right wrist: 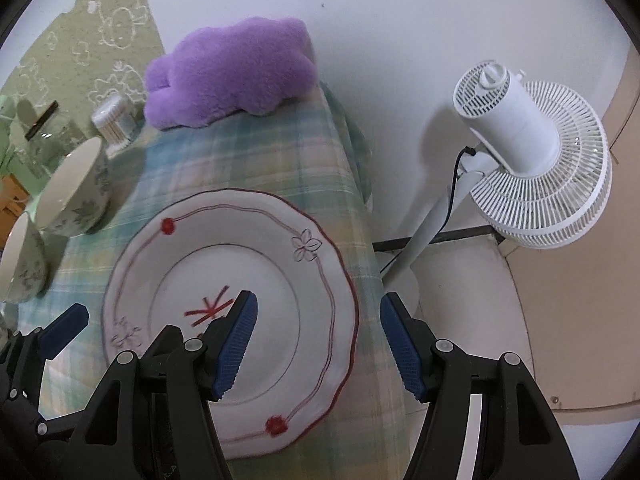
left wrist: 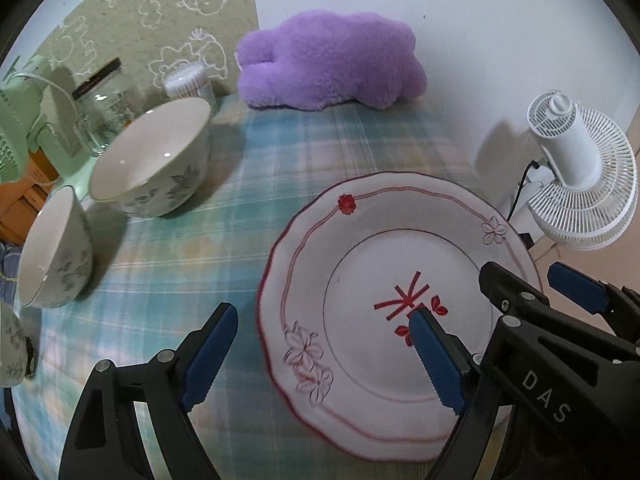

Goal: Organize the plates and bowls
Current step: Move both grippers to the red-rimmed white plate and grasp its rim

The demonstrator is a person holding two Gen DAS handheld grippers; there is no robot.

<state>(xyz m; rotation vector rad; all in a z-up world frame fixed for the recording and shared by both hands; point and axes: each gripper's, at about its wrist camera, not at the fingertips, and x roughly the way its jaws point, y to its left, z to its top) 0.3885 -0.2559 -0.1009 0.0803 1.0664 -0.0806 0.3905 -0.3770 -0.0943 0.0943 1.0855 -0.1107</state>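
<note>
The right gripper (right wrist: 318,344) hangs open over the right edge of the table (right wrist: 256,168), one finger above the plate (right wrist: 280,280), the other past the edge. The left gripper (right wrist: 60,328) shows beside the plate's left rim. Two bowls (right wrist: 76,188) stand along the left edge, a purple cushion (right wrist: 228,72) at the far edge. A white fan (right wrist: 536,160) stands on the floor.
</note>
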